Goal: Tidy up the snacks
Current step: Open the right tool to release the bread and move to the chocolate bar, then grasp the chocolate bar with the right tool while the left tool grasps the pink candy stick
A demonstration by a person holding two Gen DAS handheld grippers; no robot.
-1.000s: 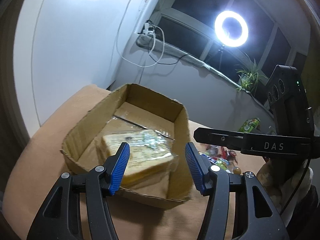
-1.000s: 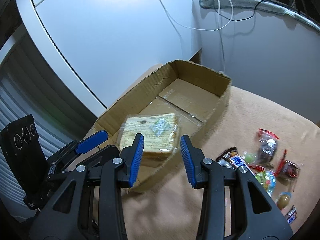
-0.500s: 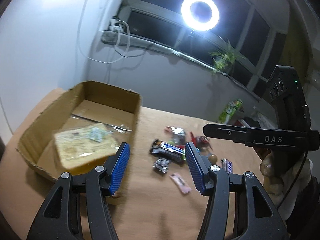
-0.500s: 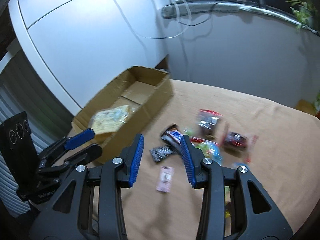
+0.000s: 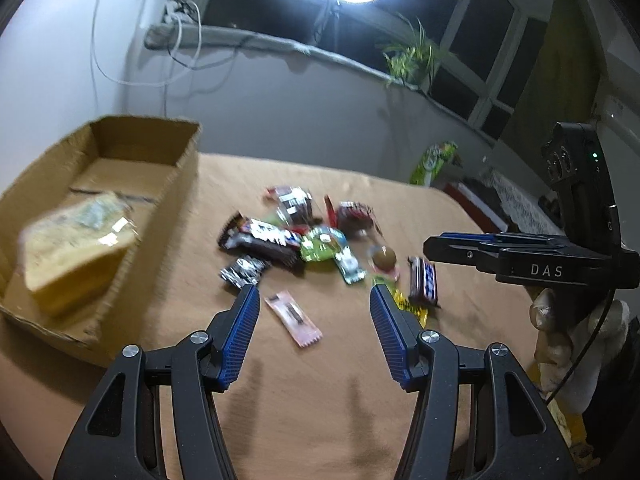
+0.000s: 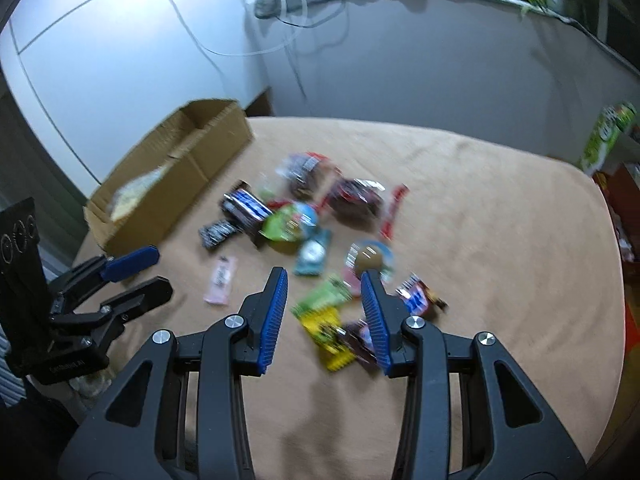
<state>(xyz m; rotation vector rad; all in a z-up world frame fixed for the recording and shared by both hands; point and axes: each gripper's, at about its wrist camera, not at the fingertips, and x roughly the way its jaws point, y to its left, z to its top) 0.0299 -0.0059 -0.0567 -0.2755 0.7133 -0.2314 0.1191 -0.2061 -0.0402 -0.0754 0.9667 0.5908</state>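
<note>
One cardboard box (image 5: 120,208) left of the tongs, one wrapped loaf (image 5: 72,248) inside it. Ahead of them, roughly ten loose snack packets (image 5: 320,240); blur prevents an exact count.

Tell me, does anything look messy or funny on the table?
Yes. The snacks lie in a jumbled heap on the table, some overlapping, and a pink packet sits apart from it. Only the bread is in the box, whose near rim looks ragged. Both grippers are open and empty.
</note>
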